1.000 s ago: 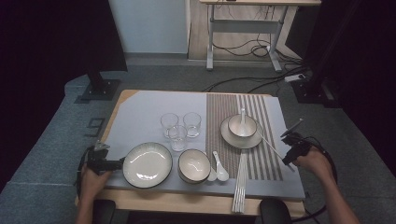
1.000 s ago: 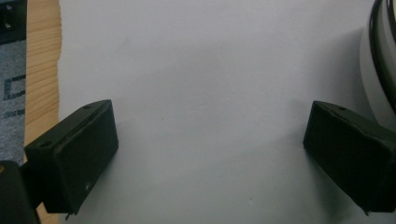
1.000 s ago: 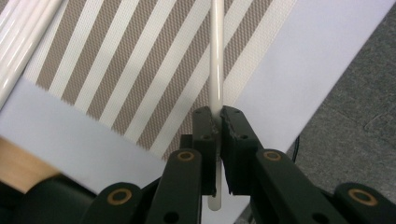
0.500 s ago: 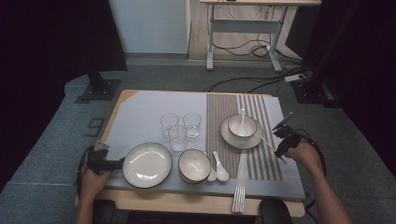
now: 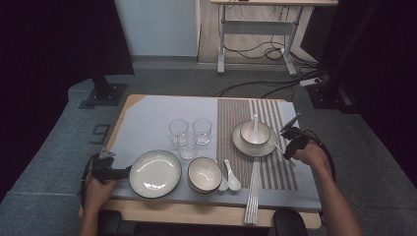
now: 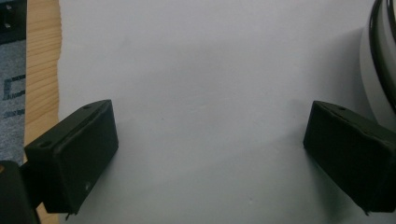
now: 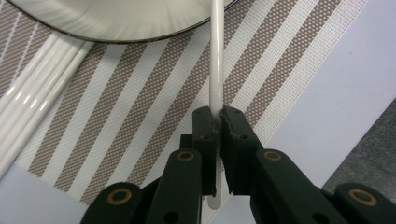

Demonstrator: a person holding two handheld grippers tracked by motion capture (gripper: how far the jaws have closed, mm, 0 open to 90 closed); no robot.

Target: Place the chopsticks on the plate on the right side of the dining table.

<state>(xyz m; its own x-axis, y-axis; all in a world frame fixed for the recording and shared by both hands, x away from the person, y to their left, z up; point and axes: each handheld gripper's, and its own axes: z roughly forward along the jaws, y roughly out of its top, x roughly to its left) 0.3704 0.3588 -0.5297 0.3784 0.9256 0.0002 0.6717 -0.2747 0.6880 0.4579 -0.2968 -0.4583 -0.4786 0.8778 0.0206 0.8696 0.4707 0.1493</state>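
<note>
- The right gripper [image 7: 218, 122] is pinching a white chopstick [image 7: 215, 65] over the striped mat [image 7: 154, 93], beside the saucer [image 5: 253, 146] near the table's right edge, with bare mat lying between.
- The left gripper [image 6: 208, 140] is sitting spread wide on bare cloth by the big plate [image 5: 156, 173] (the table's left edge is close).
- Since the earlier frames the right hand [image 5: 311, 156] has been sliding inward toward the saucer; the left is keeping still.
- The right gripper view is showing the pinch, and more chopsticks [image 7: 32, 107] lying alongside.
</note>
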